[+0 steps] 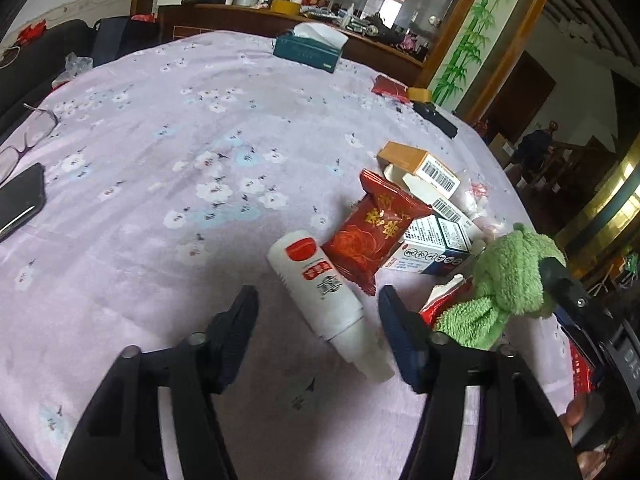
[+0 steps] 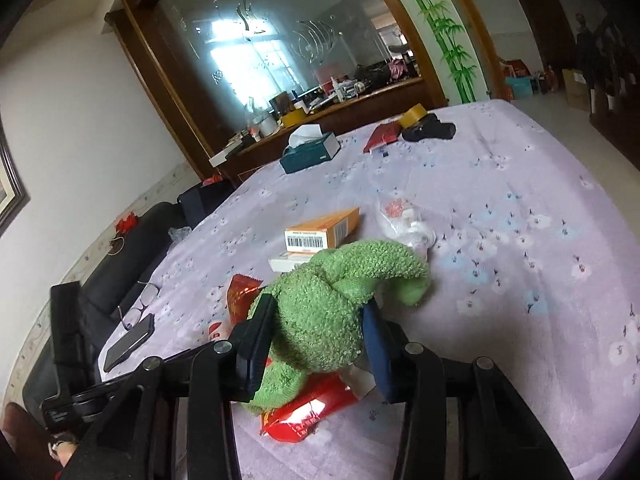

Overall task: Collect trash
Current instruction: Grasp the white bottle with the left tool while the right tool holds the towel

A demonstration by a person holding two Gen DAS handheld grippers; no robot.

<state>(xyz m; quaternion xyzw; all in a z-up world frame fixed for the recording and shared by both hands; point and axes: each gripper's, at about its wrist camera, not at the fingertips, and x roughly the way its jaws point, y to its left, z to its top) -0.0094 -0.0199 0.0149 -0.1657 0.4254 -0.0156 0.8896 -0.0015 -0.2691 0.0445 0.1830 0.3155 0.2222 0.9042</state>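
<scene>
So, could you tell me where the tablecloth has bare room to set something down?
The widest bare stretch lies between the phone, the tissue box and the white tube. It is crowded beyond the tube: red packet, cartons and green cloth overlap there.

Tube [image 1: 328, 300] on tablecloth [image 1: 160, 160] left of snack packet [image 1: 374, 226], boxes [image 1: 424, 168] behind packet, tissue box [image 1: 306, 50] near far edge
</scene>
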